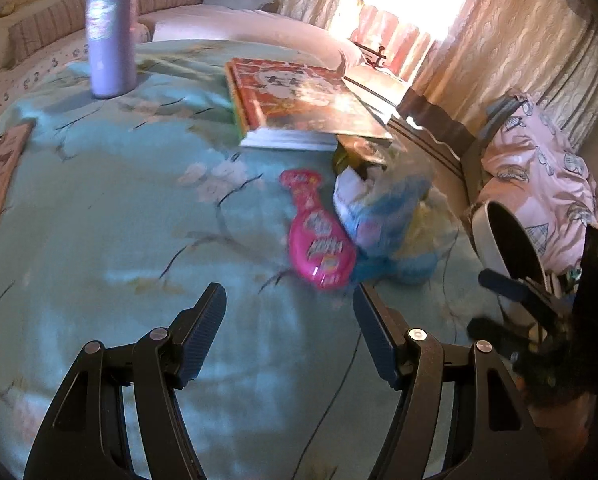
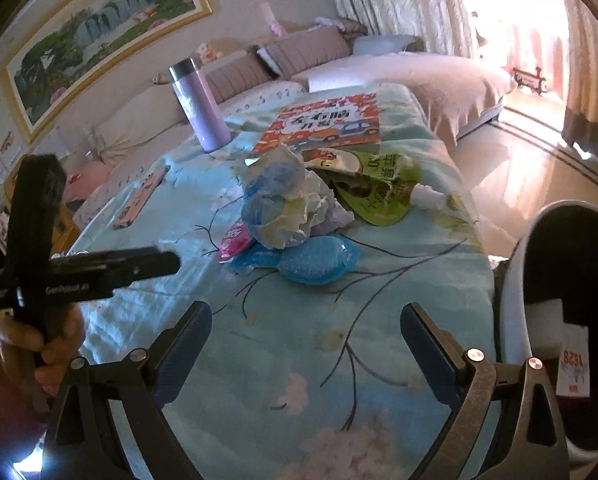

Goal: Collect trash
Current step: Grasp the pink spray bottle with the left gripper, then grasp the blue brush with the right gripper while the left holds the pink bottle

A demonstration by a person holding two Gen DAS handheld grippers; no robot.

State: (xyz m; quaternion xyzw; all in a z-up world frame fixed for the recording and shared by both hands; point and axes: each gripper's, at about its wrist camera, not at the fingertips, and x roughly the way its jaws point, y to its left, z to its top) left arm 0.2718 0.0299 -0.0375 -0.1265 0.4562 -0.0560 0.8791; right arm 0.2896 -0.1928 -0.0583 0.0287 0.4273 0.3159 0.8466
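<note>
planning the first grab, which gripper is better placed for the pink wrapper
Left, probably. The left gripper has its jaws open with the pink wrapper just ahead of them. The right gripper, also open, sits farther back, nearer the bin.

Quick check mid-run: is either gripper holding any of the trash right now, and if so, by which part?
Nothing is held. The left gripper and the right gripper are both open and empty, short of the trash pile on the bedspread.
</note>
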